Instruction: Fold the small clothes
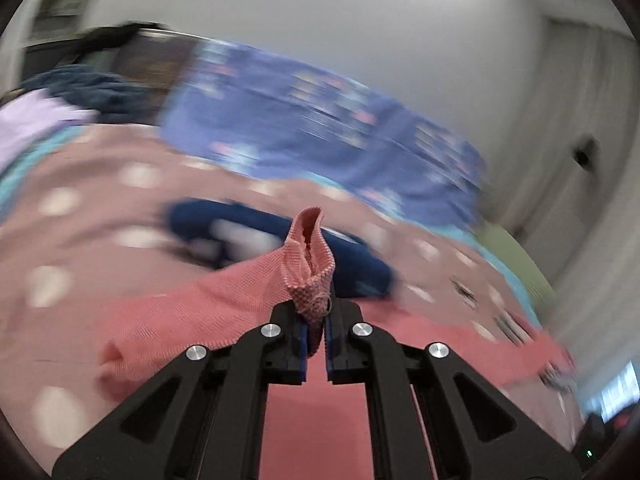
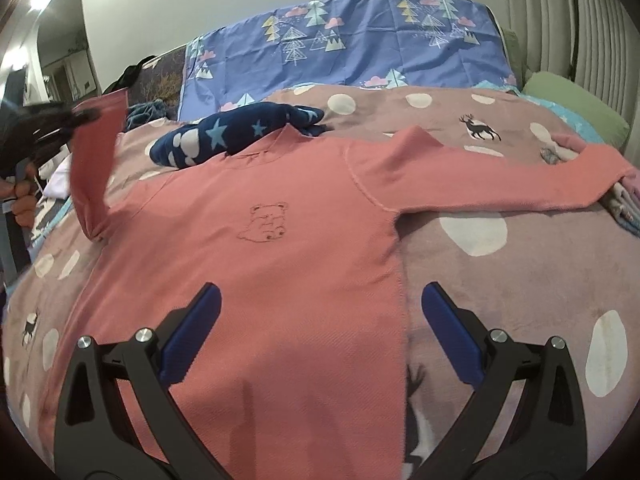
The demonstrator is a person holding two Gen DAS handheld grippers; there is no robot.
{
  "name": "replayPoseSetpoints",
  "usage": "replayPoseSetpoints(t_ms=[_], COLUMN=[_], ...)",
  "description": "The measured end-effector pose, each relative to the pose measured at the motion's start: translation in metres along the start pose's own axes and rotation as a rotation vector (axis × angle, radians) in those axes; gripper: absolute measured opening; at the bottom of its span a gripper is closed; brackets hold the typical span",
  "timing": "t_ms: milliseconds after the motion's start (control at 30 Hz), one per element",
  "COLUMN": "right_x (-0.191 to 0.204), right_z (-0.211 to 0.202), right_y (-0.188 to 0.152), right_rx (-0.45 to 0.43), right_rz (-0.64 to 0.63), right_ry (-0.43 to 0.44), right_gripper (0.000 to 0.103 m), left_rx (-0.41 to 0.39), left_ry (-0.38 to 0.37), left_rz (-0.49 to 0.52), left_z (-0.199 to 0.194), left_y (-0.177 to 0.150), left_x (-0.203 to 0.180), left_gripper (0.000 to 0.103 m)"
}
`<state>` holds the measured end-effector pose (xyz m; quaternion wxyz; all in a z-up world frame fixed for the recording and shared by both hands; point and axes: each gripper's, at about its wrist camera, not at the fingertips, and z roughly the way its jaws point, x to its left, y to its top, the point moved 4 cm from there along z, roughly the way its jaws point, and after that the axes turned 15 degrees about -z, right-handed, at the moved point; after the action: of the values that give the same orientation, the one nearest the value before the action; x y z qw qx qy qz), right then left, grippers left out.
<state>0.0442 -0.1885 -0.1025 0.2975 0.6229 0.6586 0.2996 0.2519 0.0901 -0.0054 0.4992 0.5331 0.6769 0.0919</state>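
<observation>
At the left edge of the bed, a person's hand (image 2: 22, 200) held the left gripper (image 2: 86, 116), its jaws pinched tight on the cuff (image 1: 310, 280) of the pink sweater's sleeve (image 2: 94, 160), which rose from the blanket while the rest lay flat. The left wrist view was blurred, but the knit cuff showed clearly, bunched between the blue pads (image 1: 303, 336). The pink sweater (image 2: 280, 248) was spread face up across the middle of the dotted mauve blanket (image 2: 520, 280), a small bear outline (image 2: 266, 222) on its chest. Just beyond its collar sat a navy star-patterned garment (image 2: 224, 136), touching it. The right gripper (image 2: 320, 320) hovered over the sweater's lower hem side, its jaws spread wide and gripping nothing. The other sleeve (image 2: 500, 184) stretched flat towards the bed's right edge, near a green pillow (image 2: 572, 104). A blue tree-print sheet (image 2: 360, 40) covered the far end.
</observation>
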Motion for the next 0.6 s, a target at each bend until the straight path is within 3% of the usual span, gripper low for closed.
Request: replayPoseSetpoints(t_ms=[67, 200, 300, 367, 433, 500, 600], right_x=[-0.008, -0.025, -0.032, -0.034, -0.031, -0.026, -0.008], right_z=[0.000, 0.001, 0.002, 0.009, 0.018, 0.027, 0.050], right_y=[-0.003, -0.009, -0.011, -0.008, 0.000, 0.010, 0.032], right_rx=[0.005, 0.025, 0.033, 0.058, 0.078, 0.083, 0.103], right_rz=[0.017, 0.053, 0.064, 0.082, 0.108, 0.127, 0.117], right_ry=[-0.001, -0.001, 0.016, 0.094, 0.202, 0.287, 0.376], right_gripper=[0.101, 0.098, 0.081, 0.058, 0.045, 0.044, 0.044], left_rx=[0.081, 0.225, 0.303, 0.305, 0.268, 0.209, 0.132], left_ry=[-0.046, -0.039, -0.024, -0.004, 0.047, 0.124, 0.247], left_rz=[0.049, 0.132, 0.170, 0.180, 0.226, 0.274, 0.288], left_z=[0.024, 0.064, 0.066, 0.052, 0.033, 0.012, -0.019], left_y=[-0.033, -0.103, -0.137, -0.144, -0.143, -0.136, -0.120], left_x=[-0.032, -0.057, -0.051, -0.039, -0.024, -0.001, 0.042], left_gripper=[0.007, 0.040, 0.043, 0.050, 0.054, 0.063, 0.065])
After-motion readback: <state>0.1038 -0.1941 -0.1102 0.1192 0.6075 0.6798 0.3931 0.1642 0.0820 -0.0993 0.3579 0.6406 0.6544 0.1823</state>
